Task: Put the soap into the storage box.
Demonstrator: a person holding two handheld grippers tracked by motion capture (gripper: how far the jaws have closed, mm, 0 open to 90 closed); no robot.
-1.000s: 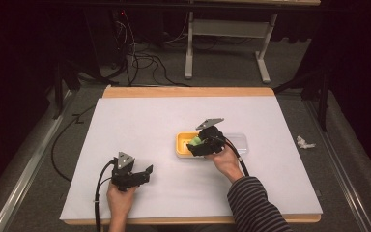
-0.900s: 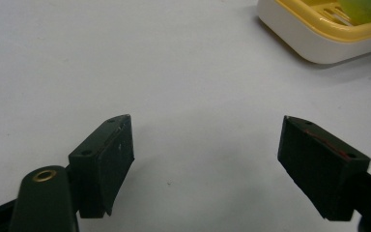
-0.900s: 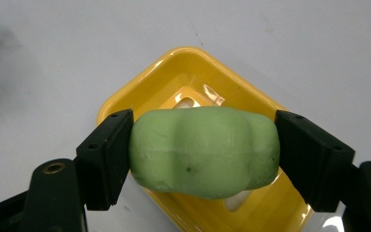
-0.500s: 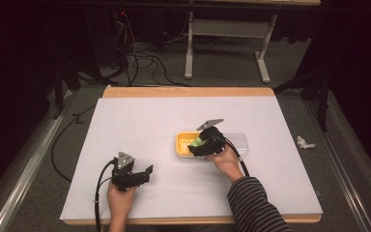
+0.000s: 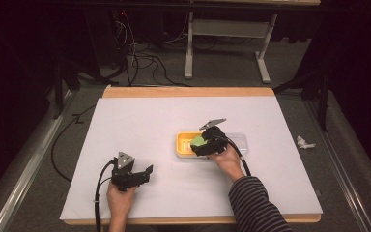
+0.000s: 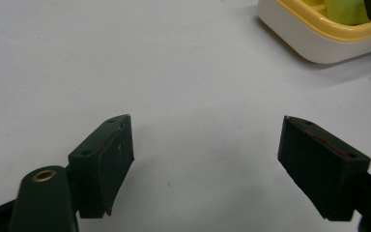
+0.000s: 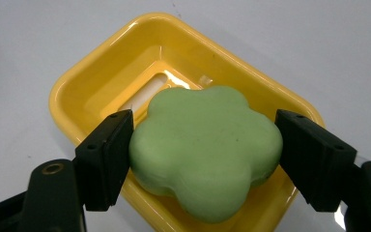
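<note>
Soap, green and flower-shaped [image 7: 206,150], sits between the jaws of the right claw [image 7: 203,154], directly above a yellow soap dish [image 7: 101,87]; both jaws press its sides, so the right claw is clamped on it. From the right gripper view the soap overlaps the near half of the dish, whose slotted floor shows just beyond it; whether the soap touches the dish floor I cannot tell. In the high view the dish [image 5: 182,145] lies on the white-covered table [image 5: 174,121], and the right claw [image 5: 200,144] reaches over it from the person's side, held by the right hand [image 5: 226,159] with a striped sleeve [image 5: 253,205] behind it. A clear lid or tray [image 5: 239,141] lies just beyond the dish on its far right side. The left claw [image 6: 205,166] rests low over bare table well to the near left of the dish, its jaws wide apart and gripping nothing; the dish's corner [image 6: 319,41] shows at the upper right of the left gripper view. A crumpled white scrap [image 5: 304,142] lies on the floor off the table's edge, to the right of the dish.
</note>
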